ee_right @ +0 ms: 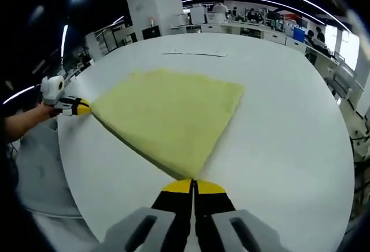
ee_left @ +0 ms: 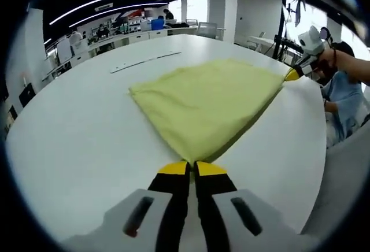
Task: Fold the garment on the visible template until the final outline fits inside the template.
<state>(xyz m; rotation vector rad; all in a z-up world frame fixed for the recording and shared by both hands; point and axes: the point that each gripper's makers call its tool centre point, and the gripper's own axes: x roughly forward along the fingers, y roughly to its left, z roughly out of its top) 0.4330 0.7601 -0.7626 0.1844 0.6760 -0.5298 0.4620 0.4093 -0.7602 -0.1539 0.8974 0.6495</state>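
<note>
In the left gripper view, the left gripper has its fingers pressed together on the near corner of the yellow cloth, which spreads away from them across the white worktop. The cloth lies flat, its folded edge running from this corner to the far right corner, where the right gripper pinches it, held by a person's hand. A thin dark line marked on the worktop lies beyond the cloth, well apart from it; whether it belongs to the template I cannot tell.

In the right gripper view, the right gripper pinches its own near corner, fingers closed on the fabric, and the cloth fans out ahead. The left gripper grips the corner at far left. So the two grippers hold opposite ends of one long edge, equally near. The next fold likely means carrying that shared edge forward over the cloth, both hands moving level together.
</note>
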